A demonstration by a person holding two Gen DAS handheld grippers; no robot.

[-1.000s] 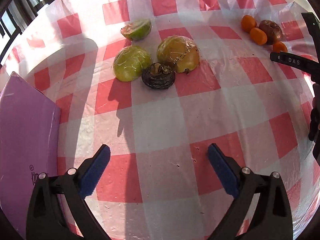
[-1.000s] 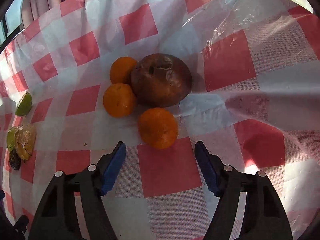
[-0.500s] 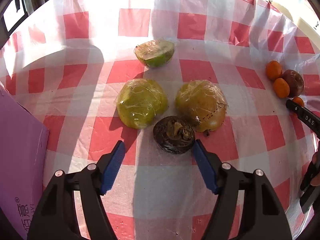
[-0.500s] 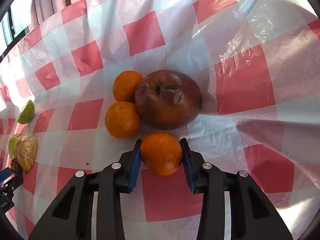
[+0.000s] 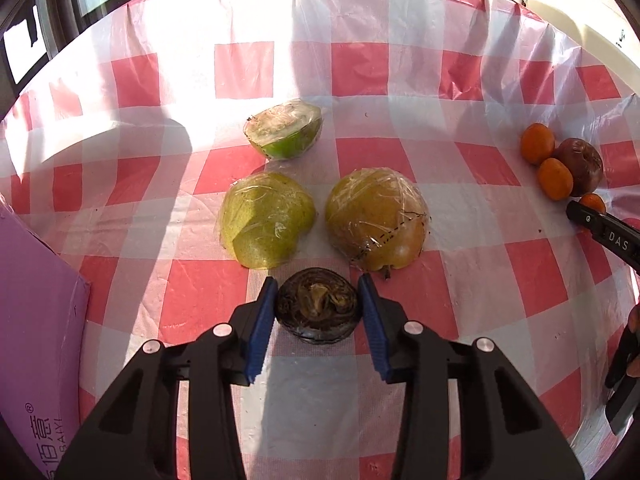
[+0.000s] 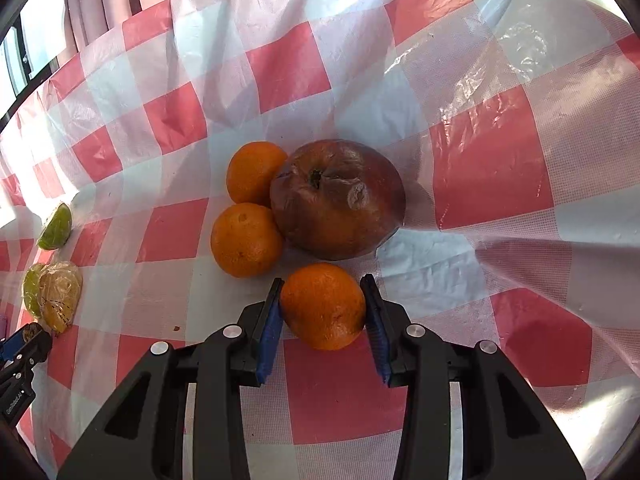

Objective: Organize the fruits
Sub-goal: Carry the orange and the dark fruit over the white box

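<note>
A: Step? Your left gripper is clamped on the dark shrivelled fruit, just short of the two wrapped halves.

B: And your right gripper is clenched on the nearest mandarin, in front of the wrinkled apple.

A: So both grasps are done, both fruits on the checked cloth.

B: Next you probably lift straight up, clear of the neighbours, then carry to a sorting spot.

Red-and-white checked tablecloth, orange mandarins, purple box.
</note>
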